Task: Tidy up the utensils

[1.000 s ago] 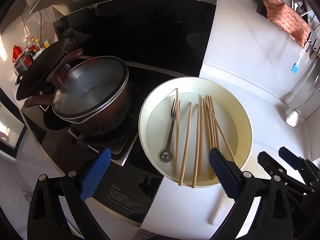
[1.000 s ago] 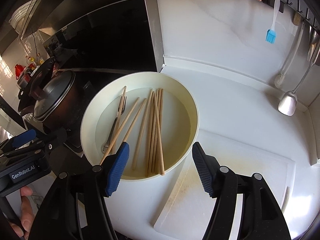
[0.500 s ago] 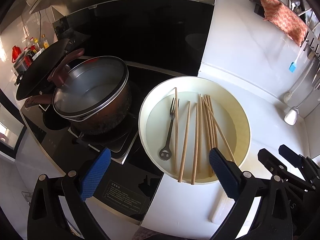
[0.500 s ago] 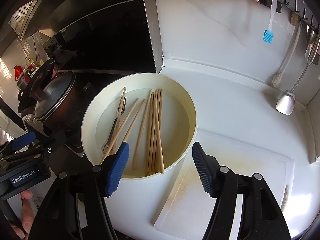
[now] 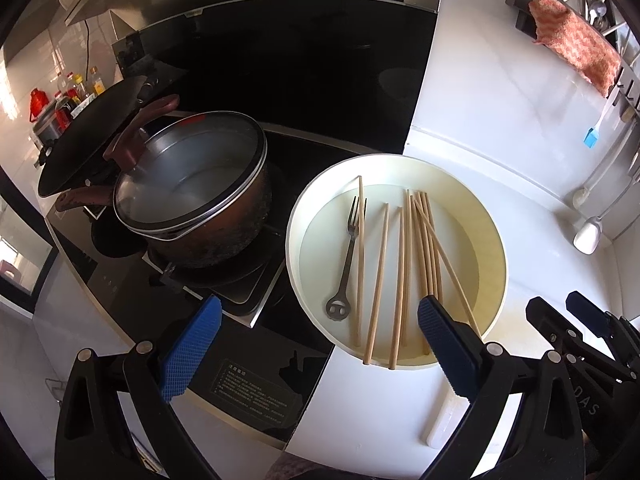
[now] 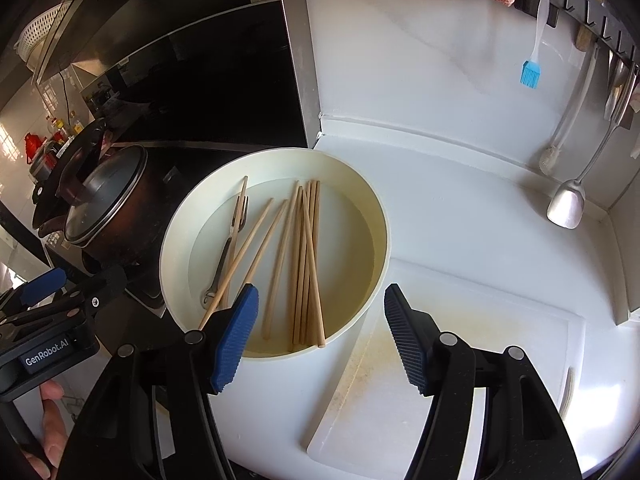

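A round cream basin (image 5: 304,216) (image 6: 176,240) stands on the white counter beside the stove. In it lie several wooden chopsticks (image 5: 424,240) (image 6: 306,256) and a small metal fork (image 5: 349,256) (image 6: 230,248). My left gripper (image 5: 316,344) is open and empty, hovering over the basin's near rim. My right gripper (image 6: 320,332) is open and empty, over the basin's near right rim. Each gripper also shows in the other's view, the right one (image 5: 576,320) and the left one (image 6: 68,284).
A dark pot with a glass lid (image 5: 192,196) (image 6: 108,200) sits on the black stove left of the basin. A white cutting board (image 6: 440,360) lies right of the basin. A blue brush (image 6: 530,74), a ladle (image 6: 566,204) and a pink cloth (image 5: 572,52) hang on the wall.
Both grippers have drifted slightly; the basin sits a touch lower left in the left wrist view. Nothing was taken or let go.
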